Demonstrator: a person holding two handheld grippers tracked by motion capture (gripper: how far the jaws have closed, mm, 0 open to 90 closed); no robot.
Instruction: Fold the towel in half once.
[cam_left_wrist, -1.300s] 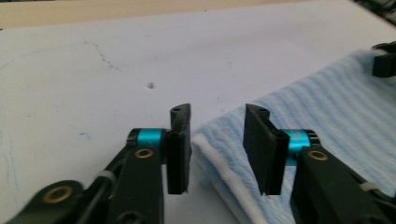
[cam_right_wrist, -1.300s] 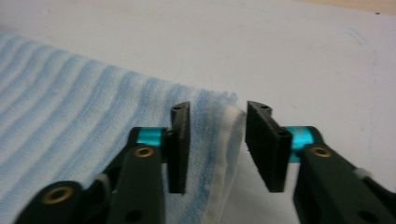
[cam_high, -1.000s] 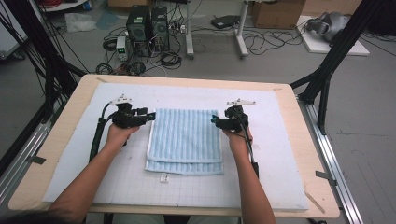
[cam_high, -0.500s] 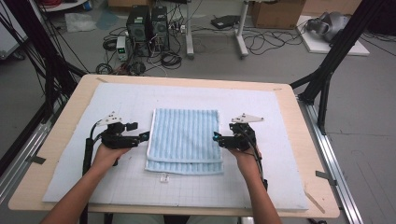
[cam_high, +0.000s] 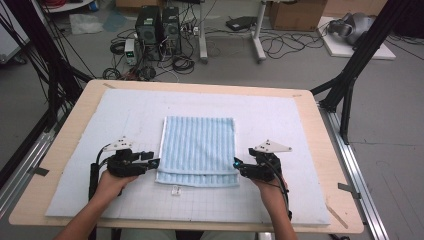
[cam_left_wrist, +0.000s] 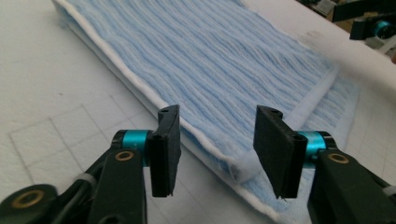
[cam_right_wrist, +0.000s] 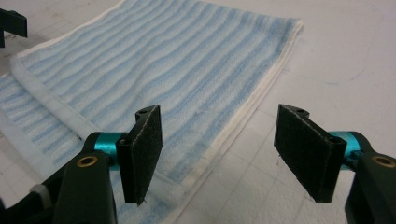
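Lying mid-worktop, the folded blue striped towel (cam_high: 198, 150) looks soft, light and floppy. Left claw (cam_high: 150, 162) at 8 o'clock and right claw (cam_high: 239, 166) at 4 o'clock are spread; near corners offer the likeliest hold.

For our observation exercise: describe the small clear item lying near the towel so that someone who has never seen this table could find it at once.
Start at the white gridded foam mat covering the wooden table, then find the folded light-blue striped towel at its middle. Just off the towel's near edge, between the two hands, lies a tiny clear plastic piece. It is the one loose item on the mat besides the towel; what it is, I cannot tell.
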